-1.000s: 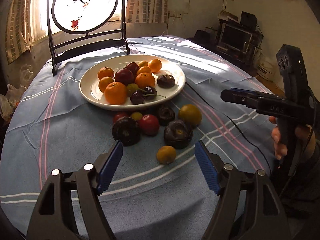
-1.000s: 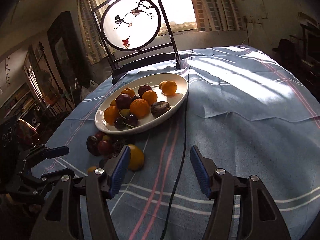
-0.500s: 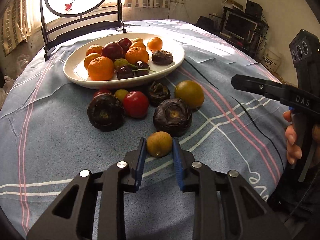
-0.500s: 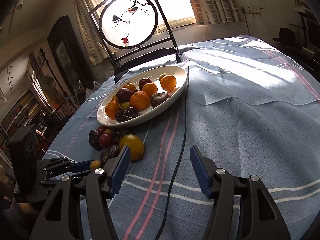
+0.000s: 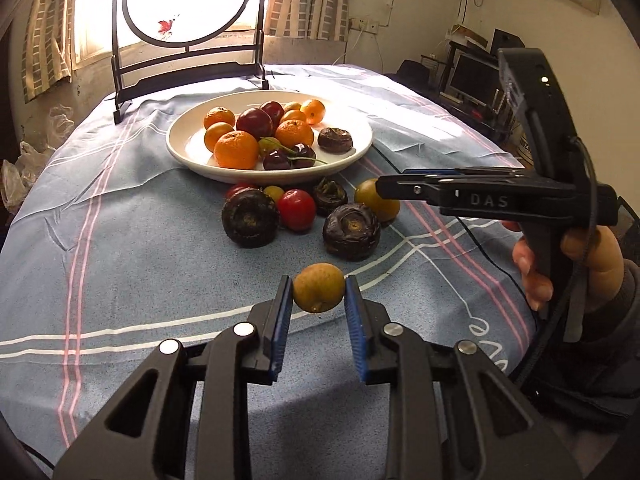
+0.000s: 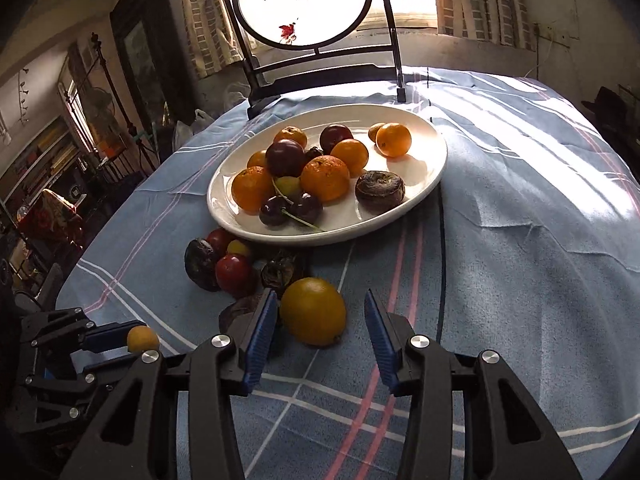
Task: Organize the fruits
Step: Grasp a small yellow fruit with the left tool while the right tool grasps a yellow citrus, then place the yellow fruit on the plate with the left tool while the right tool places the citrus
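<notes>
My left gripper (image 5: 319, 294) is shut on a small yellow-brown fruit (image 5: 319, 293) and holds it just above the blue cloth; it also shows in the right wrist view (image 6: 143, 338). My right gripper (image 6: 320, 320) is open, its blue pads on either side of a yellow-orange fruit (image 6: 313, 311) on the cloth. A white plate (image 5: 352, 148) behind holds several oranges, dark plums and cherries. Loose fruit lies in front of the plate: dark round ones (image 5: 250, 217) (image 5: 351, 231) and a red one (image 5: 297, 209).
A black stand with a round painted screen (image 5: 188, 0) stands at the table's far edge. A black cable (image 6: 441, 248) runs across the cloth right of the plate. The right gripper's body (image 5: 496, 194) reaches in from the right in the left wrist view.
My left gripper closed on the small yellow-brown fruit and lifted it slightly. My right gripper moved forward and down, and its jaws now flank the yellow-orange fruit.
</notes>
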`<state>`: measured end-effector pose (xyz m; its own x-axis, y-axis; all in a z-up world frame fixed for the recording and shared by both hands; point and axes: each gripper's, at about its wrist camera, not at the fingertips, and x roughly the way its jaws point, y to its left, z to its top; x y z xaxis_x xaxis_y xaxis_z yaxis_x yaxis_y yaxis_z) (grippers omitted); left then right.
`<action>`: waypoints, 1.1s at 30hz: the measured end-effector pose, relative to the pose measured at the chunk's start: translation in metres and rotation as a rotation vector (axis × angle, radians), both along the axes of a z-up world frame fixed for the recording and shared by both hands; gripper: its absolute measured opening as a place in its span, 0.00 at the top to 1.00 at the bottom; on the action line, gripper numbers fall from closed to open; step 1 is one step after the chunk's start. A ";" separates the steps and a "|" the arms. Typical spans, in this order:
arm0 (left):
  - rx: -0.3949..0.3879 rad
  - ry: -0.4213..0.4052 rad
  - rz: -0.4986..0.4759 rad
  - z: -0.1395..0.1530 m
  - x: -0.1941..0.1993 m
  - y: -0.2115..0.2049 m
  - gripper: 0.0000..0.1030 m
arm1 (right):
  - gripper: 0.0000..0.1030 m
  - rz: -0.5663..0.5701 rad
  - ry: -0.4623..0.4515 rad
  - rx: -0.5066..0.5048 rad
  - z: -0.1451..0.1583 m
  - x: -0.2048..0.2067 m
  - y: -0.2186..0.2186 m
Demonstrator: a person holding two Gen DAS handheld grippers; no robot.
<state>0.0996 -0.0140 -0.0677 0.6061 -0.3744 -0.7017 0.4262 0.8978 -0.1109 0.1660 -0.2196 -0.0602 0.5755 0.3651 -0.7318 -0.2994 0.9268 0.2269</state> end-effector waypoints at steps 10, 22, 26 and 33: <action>-0.036 0.002 0.035 0.000 0.000 0.019 0.75 | 0.65 0.022 0.075 0.105 -0.012 -0.003 0.001; -0.080 -0.062 0.044 0.043 0.045 0.022 0.75 | 0.65 -0.062 -0.093 0.079 0.054 0.003 -0.044; -0.099 -0.064 0.056 0.058 0.096 0.015 0.75 | 0.65 -0.064 -0.103 0.054 0.063 0.037 -0.036; -0.082 -0.013 0.126 0.050 0.179 -0.004 0.75 | 0.64 -0.112 -0.061 0.030 0.045 0.105 -0.023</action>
